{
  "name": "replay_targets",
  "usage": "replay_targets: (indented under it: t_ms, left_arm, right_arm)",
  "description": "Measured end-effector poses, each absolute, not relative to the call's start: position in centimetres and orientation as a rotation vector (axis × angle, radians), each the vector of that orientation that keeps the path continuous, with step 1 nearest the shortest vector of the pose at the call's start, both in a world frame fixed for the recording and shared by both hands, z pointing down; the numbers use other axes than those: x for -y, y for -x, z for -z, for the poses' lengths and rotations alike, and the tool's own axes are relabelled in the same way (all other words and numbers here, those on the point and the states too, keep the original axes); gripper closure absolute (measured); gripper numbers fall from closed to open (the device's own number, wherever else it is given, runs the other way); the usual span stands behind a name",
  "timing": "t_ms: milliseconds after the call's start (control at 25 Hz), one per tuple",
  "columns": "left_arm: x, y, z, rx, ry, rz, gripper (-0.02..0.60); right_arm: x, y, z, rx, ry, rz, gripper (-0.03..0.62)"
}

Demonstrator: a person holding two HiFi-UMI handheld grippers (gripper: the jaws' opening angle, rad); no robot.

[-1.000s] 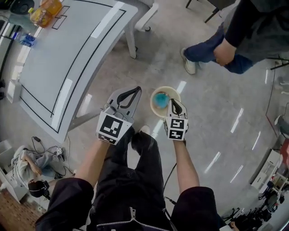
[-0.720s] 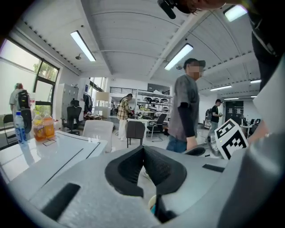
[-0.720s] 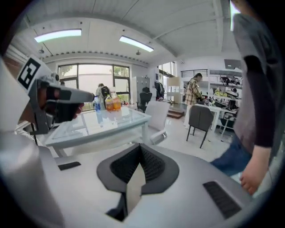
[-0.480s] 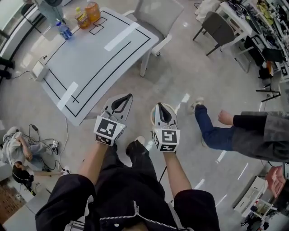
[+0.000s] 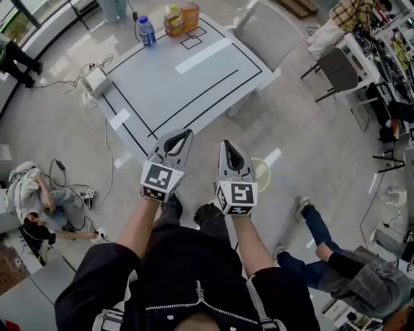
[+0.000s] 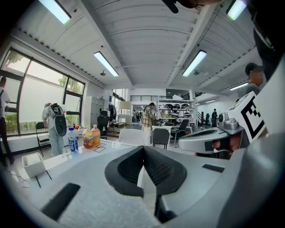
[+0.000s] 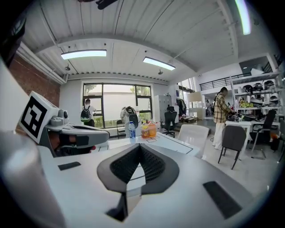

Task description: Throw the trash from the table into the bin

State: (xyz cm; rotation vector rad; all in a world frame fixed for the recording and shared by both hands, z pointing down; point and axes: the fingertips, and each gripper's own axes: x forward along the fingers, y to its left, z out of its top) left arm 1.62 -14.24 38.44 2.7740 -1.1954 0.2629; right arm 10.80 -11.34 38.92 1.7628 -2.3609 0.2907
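Both of my grippers are held level in front of me, side by side, pointing at the grey table. The left gripper is shut with nothing in it. The right gripper is shut and empty too. At the table's far end stand a water bottle and two orange drink bottles. The round pale bin stands on the floor just right of the right gripper, partly hidden by it.
A white chair stands at the table's far right corner, with dark chairs beyond. A white box sits beside the table's left edge. A person's legs are at lower right. Cables and bags lie on the floor at left.
The view has swung from the bin on the floor round to the table. Both grippers have risen and now point at the table; the bin has slid behind the right gripper.
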Motion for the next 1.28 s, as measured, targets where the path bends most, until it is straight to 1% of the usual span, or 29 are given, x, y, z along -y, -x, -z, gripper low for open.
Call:
replay_targets:
  t_ms: [240,440,720,1280]
  left_arm:
    - [15.0,6.3,-38.6,1.267,-2.730,-0.264,0.575]
    - [15.6,10.7,-39.0,1.291,-2.708,-0.266,0.575]
    - [16.5,13.0,-38.8,1.292,-2.709,-0.235,0.575]
    - [16.5,14.6,-39.5,1.245,-2.716,-0.225,0.575]
  right_arm:
    - [13.3,-1.7,-37.2,2.444,-1.670,-0.249,0.585]
    - [14.3,2.9,-37.4,2.449,-1.615,-0.250,0.586]
    - [15.1,5.7,-36.9,2.453,-1.585,-0.225,0.586]
    - [14.7,7.8,-37.6,2.422,-1.575,-0.231,0.586]
